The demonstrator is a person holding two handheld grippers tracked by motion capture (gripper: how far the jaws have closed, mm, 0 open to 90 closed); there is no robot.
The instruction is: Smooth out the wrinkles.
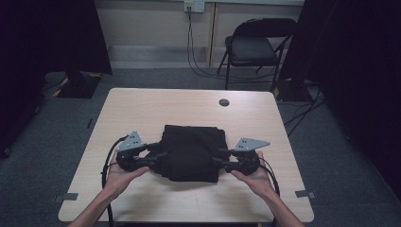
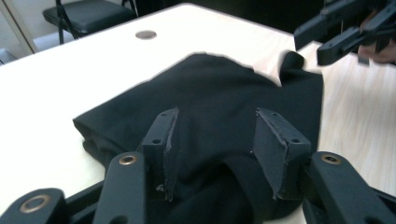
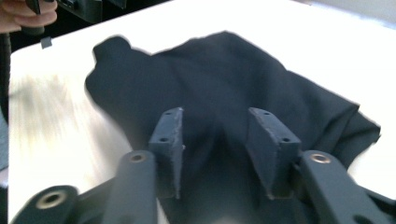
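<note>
A folded black cloth [image 1: 191,151] lies in the middle of the light wooden table [image 1: 142,109]. My left gripper [image 1: 158,158] sits at the cloth's left edge and my right gripper [image 1: 221,158] at its right edge, both pointing inward. In the left gripper view the jaws [image 2: 215,126] stand apart over the cloth [image 2: 219,88], with a loose fold lying between the pads and not pinched; the right gripper [image 2: 345,32] shows at the far side. The right gripper's [image 3: 215,123] jaws are likewise apart over the cloth [image 3: 224,70], pads clear of it.
A round cable hole [image 1: 224,102] sits in the table's far part. Behind the table stands a black folding chair [image 1: 255,47], with cables on the floor. Tape marks [image 1: 70,196] lie on the carpet beside the near corners.
</note>
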